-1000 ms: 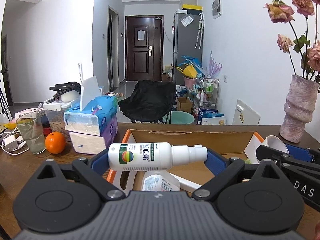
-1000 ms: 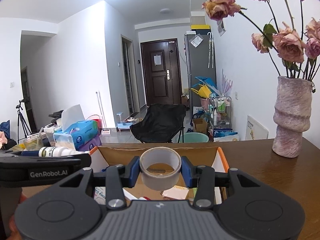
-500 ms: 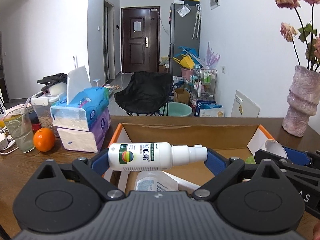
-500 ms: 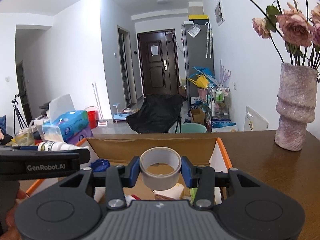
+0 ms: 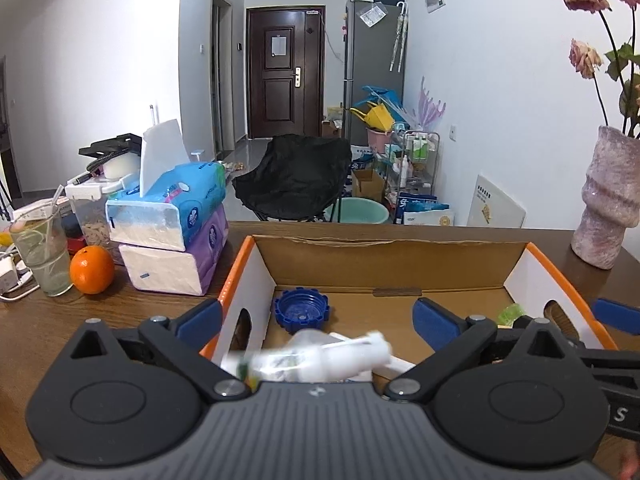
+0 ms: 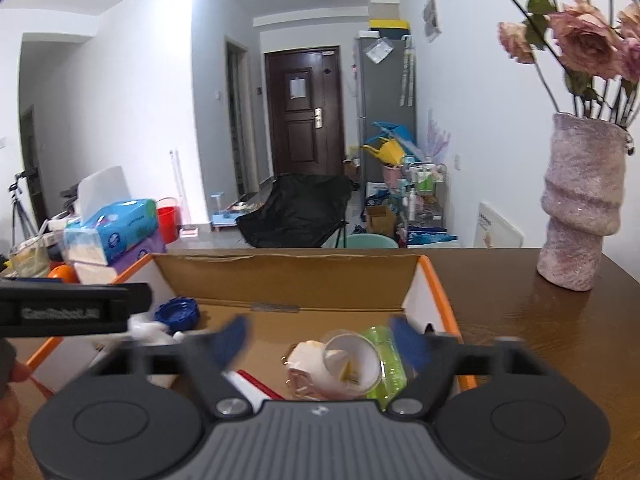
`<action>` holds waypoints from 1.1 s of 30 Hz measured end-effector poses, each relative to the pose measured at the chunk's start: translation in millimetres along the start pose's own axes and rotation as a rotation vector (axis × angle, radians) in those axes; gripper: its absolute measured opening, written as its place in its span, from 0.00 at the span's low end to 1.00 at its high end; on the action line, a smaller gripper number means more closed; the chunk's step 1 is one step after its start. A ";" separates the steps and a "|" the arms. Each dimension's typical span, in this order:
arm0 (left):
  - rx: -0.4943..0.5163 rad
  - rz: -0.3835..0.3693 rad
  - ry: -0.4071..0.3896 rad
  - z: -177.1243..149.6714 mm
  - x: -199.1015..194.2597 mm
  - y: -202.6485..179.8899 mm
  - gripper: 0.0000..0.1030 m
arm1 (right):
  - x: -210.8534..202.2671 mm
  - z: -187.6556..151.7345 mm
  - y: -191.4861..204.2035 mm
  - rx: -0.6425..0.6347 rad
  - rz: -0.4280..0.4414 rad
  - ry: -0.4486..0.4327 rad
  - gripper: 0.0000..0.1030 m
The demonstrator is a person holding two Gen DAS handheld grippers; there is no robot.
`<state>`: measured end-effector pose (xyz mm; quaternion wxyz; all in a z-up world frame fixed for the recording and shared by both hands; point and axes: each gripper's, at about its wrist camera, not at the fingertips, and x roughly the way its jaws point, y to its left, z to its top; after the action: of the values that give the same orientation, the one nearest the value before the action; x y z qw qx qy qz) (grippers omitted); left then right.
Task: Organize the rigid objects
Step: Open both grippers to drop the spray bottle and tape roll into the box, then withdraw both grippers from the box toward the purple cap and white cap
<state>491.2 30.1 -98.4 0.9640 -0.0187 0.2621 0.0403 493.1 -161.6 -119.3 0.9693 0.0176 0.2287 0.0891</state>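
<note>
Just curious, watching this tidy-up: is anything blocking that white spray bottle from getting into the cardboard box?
Nothing visible. The white spray bottle, blurred, is already over the cardboard box, free of the opening left gripper.

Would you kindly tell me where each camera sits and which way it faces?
Left wrist: on the left gripper, jaws opening, over the cardboard box, facing the door; blurred spray bottle below.
Right wrist: on the right gripper, jaws opening, same direction; a hand at left.
Shared: box, blue cap, vase.
</note>
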 end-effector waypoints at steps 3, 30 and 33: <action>-0.005 0.000 0.012 0.0 1.6 1.8 1.00 | -2.0 0.9 -4.1 0.020 -0.005 -0.007 1.00; -0.040 0.011 0.014 3.5 -21.2 18.0 1.00 | -25.9 2.3 -13.3 0.048 -0.017 -0.013 1.00; -0.045 0.013 0.008 1.9 -30.1 21.3 1.00 | -33.3 1.4 -15.0 0.045 -0.018 -0.018 1.00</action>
<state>464.4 49.4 -81.8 0.9621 -0.0387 0.2649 0.0522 466.9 -182.4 -104.5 0.9714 0.0379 0.2222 0.0749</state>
